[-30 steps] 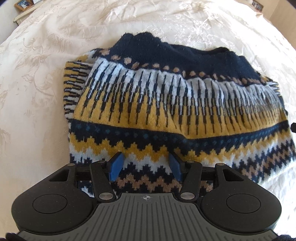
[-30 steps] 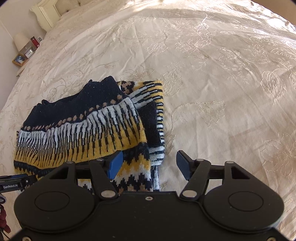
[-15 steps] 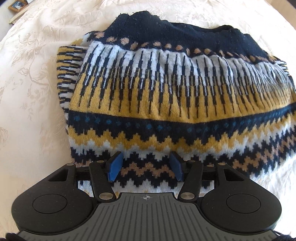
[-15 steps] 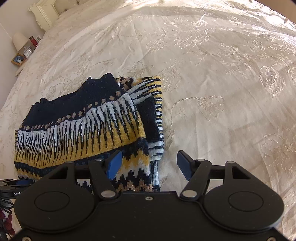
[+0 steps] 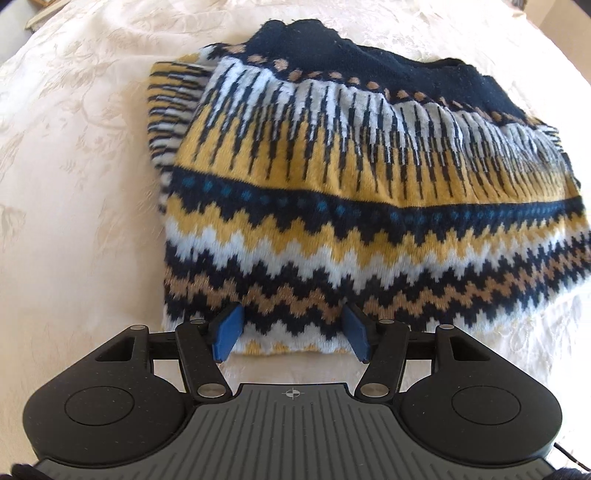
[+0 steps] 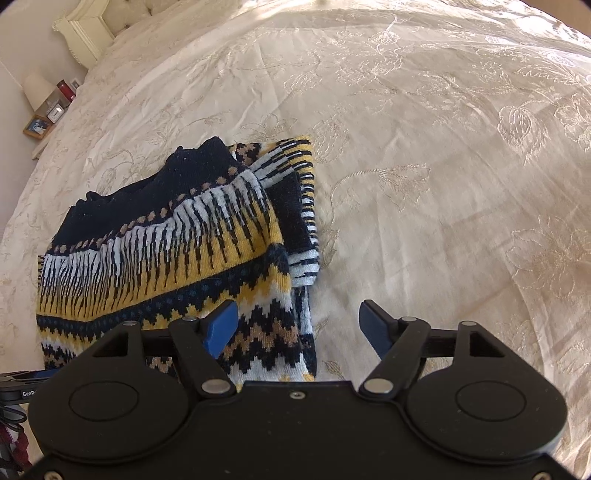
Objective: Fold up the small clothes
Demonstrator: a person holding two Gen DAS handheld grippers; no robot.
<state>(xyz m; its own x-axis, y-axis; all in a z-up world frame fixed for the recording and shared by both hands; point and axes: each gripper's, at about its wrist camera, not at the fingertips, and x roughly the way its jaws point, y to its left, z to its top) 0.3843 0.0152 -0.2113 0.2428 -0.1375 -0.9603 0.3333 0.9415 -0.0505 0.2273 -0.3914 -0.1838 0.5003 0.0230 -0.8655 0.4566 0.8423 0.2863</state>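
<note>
Left wrist view. A knitted sweater [image 5: 332, 206], folded, patterned in navy, mustard, white and tan zigzag bands, is laid on a cream embroidered bedspread [image 5: 74, 184]. A navy section is seen at the far edge; a striped sleeve [image 5: 171, 107] is tucked under the left side. The left gripper [image 5: 291, 334] is held low at the near hem, its blue-padded fingers [image 5: 228, 334] spread apart, with the hem edge seen between them. Whether the fabric is touched by the pads cannot be told.

Right wrist view. The same sweater [image 6: 166, 258] is seen left of centre on the bedspread [image 6: 424, 166], its right edge layered, with a striped fold [image 6: 306, 221] exposed beside the body. The right gripper [image 6: 299, 325] is positioned at the near right corner of the garment; its fingers [image 6: 221, 326] are spread wide, one over the knit, the other over bare bedspread, nothing pinched. Part of the left gripper [image 6: 22, 380] is visible at the lower left edge. A cream headboard [image 6: 88, 29] and a bedside shelf with a lamp [image 6: 37, 92], a red jar and a framed picture [image 6: 37, 127] are noted at upper left.
</note>
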